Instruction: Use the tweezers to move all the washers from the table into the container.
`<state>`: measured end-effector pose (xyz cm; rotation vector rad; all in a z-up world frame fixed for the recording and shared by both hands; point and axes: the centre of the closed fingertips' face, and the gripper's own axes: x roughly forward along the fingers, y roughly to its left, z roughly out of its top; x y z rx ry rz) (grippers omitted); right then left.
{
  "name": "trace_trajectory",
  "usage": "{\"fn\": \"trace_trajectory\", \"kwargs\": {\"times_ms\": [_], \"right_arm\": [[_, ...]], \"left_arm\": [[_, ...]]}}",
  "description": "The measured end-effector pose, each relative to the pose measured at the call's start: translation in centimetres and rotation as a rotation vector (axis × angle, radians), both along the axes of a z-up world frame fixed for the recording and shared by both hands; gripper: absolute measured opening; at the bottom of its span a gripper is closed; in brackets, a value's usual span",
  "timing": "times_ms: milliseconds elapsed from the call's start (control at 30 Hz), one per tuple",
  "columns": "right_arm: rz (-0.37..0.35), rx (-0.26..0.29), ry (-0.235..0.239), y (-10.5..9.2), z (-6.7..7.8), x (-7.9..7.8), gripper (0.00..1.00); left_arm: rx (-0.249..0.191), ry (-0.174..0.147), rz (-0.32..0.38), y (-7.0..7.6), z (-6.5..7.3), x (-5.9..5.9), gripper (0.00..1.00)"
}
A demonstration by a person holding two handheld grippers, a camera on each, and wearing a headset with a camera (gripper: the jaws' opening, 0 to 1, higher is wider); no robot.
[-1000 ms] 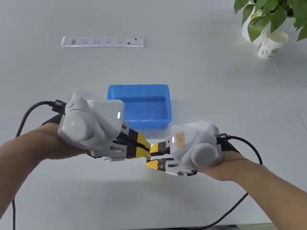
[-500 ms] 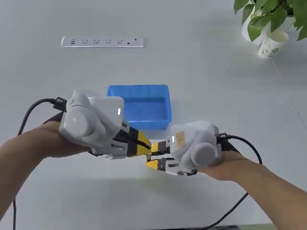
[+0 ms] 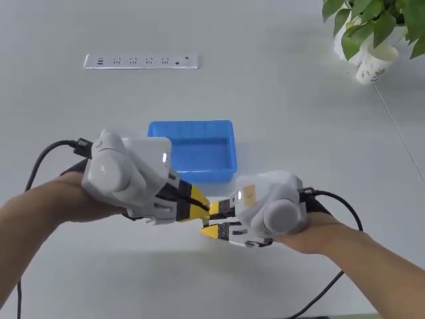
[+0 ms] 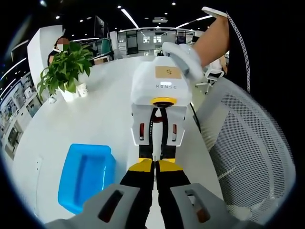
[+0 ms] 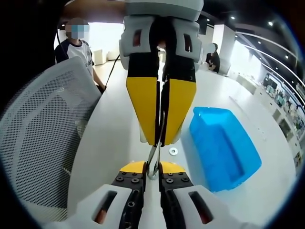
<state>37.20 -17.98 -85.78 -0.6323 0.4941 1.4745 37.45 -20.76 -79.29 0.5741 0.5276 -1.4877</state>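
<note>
- Right gripper (image 5: pixel 152 168): jaws narrow, closed on the looped end of the tweezers (image 5: pixel 161 125), at the bottom centre of the right gripper view.
- Left gripper (image 5: pixel 162 142): enters from the top of the same view. Its yellow jaws stand narrow, with the tweezer blades lying in the slit between them, so it appears to grip them too.
- In the head view both grippers meet tip to tip at lower centre, just below the container (image 3: pixel 192 146).
- Washer (image 5: pixel 173 151): one lies flat on the table (image 5: pixel 112 124), right of centre in the right gripper view. It is apart from the tweezers, beside the left gripper's jaw tips and near the container's left wall.
- The container interior shows bare blue, with no washer discernible inside.
- Handling, washer (judgement): small, thin, rigid and light. It is probably smooth enough to skid or flick away under a glancing tip.
- Hold point, washer: pinch across the ring, with one blade tip in the hole and one outside the rim.
- Handling, tweezers (judgement): thin, springy and slick, so they may twist between flat jaws.
- Hold point, tweezers: grip mid-blade and squarely, so that jaw closure shuts the tips.
</note>
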Motion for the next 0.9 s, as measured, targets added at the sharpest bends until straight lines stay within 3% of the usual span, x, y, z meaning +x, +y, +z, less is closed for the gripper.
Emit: {"fn": "trace_trajectory", "kwargs": {"times_ms": [133, 567, 900], "right_arm": [[-0.021, -0.001, 0.03, 0.01, 0.0, 0.05, 0.1], [-0.025, -0.003, 0.041, 0.06, -0.05, 0.08, 0.09], [-0.016, -0.008, 0.034, 0.08, -0.02, -0.04, 0.09]], "left_arm": [[0.001, 0.004, -0.001, 0.02, -0.03, 0.04, 0.04], [0.004, 0.014, 0.0, 0.02, -0.05, 0.11, 0.04], [0.032, 0.01, -0.011, 0.2, -0.13, -0.1, 0.04]]}}
